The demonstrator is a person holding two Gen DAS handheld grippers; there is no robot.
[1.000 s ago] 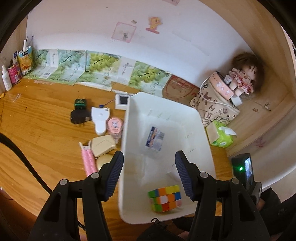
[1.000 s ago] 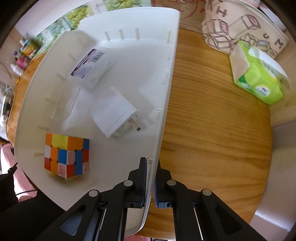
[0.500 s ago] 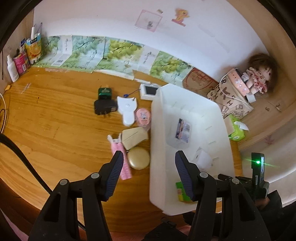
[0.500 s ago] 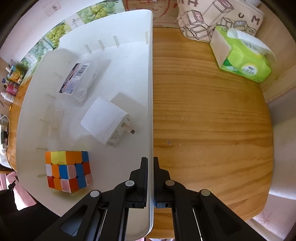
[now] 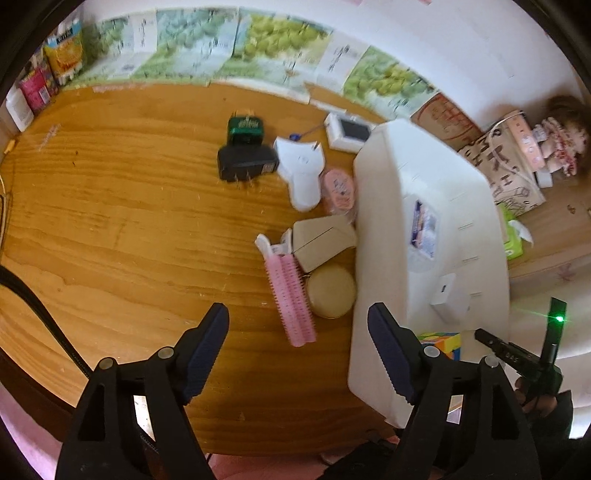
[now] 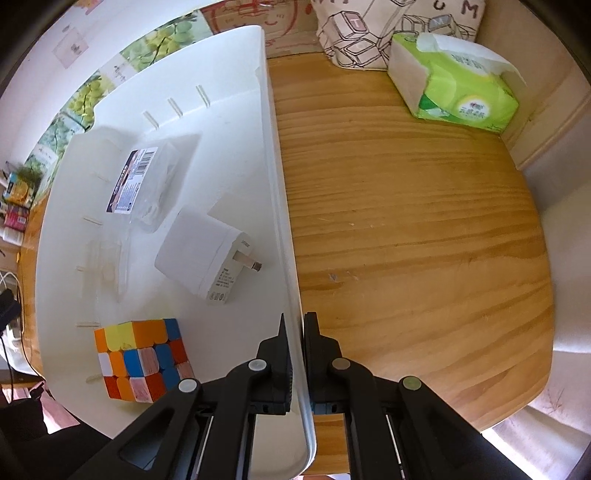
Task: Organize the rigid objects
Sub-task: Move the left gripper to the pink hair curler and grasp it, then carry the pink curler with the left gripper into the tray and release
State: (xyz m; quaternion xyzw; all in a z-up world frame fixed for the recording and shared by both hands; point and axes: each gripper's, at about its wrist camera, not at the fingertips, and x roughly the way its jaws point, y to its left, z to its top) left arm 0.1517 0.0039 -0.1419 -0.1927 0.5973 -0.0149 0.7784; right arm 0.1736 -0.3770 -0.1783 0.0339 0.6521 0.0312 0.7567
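Note:
A white bin stands on the wooden table, and my right gripper is shut on its right wall near the front corner. Inside lie a colour cube, a white charger and a clear labelled box. Left of the bin loose items lie together: a pink roller brush, a round beige compact, a beige box, a pink round case, a white handheld device and a black adapter. My left gripper hangs over the brush's near end, jaws opening and gripping nothing.
A green tissue pack and a patterned bag sit right of the bin. A doll leans at the back right. Cartons and bottles line the back left corner. A green plug and a small white screen device lie further back.
My left gripper swung left from above the bin to over the loose items, sank lower, and its jaws widened. The right gripper rolled a little while keeping hold of the bin wall.

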